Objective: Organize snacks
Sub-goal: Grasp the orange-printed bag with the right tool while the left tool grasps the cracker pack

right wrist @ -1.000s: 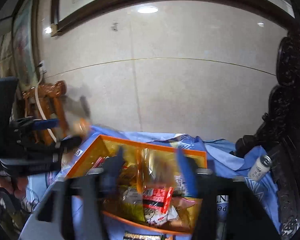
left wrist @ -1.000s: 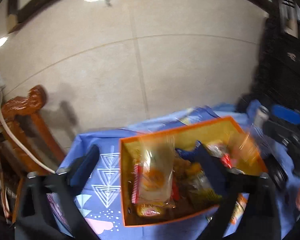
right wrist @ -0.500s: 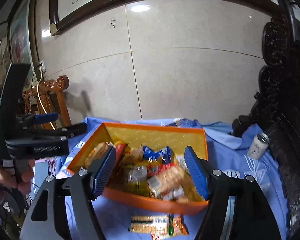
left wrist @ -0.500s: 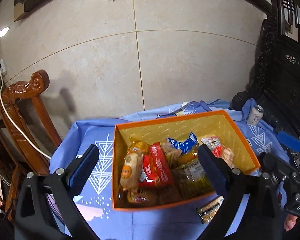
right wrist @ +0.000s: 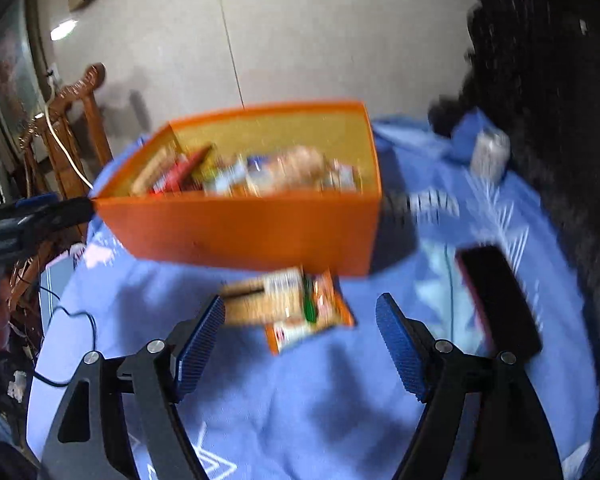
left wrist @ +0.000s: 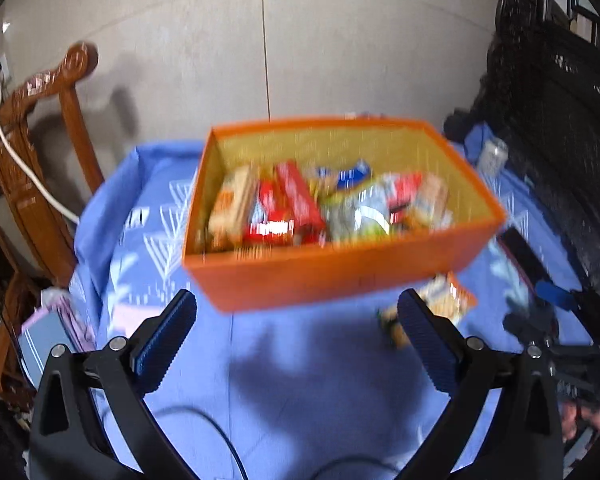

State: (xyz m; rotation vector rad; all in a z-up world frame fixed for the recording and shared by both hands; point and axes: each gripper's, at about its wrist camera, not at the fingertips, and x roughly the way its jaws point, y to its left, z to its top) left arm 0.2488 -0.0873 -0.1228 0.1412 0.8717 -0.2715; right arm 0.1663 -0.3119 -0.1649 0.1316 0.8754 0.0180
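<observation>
Both pictures are blurred, so small details are hard to read. An orange box (left wrist: 332,276) stands on the worktop, which is covered with a blue cloth (left wrist: 300,380). The box is full of snack packets (left wrist: 292,208); red, blue and beige wrappers are visible, but I cannot read them.

In the left wrist view the left tool (left wrist: 296,320) hangs above the bare cloth in front of the box, at about 6 o'clock from it. Its two blue pads are spread wide and hold nothing. One loose snack packet (left wrist: 440,300) lies on the cloth just beside the near wall of the box, at about 5 o'clock from it, partly behind the right pad.

In the right wrist view the right tool (right wrist: 300,320) is also spread wide and empty. The same loose packet (right wrist: 292,304) lies on the cloth between its pads, a little beyond the tips; I cannot tell if the pads touch it. A dark flat object (right wrist: 500,300) lies at 3 o'clock from the packet, and a can (right wrist: 490,156) stands at 2 o'clock, near the dark carved furniture (right wrist: 560,120). A wooden chair (left wrist: 32,160) stands at 9 o'clock.
</observation>
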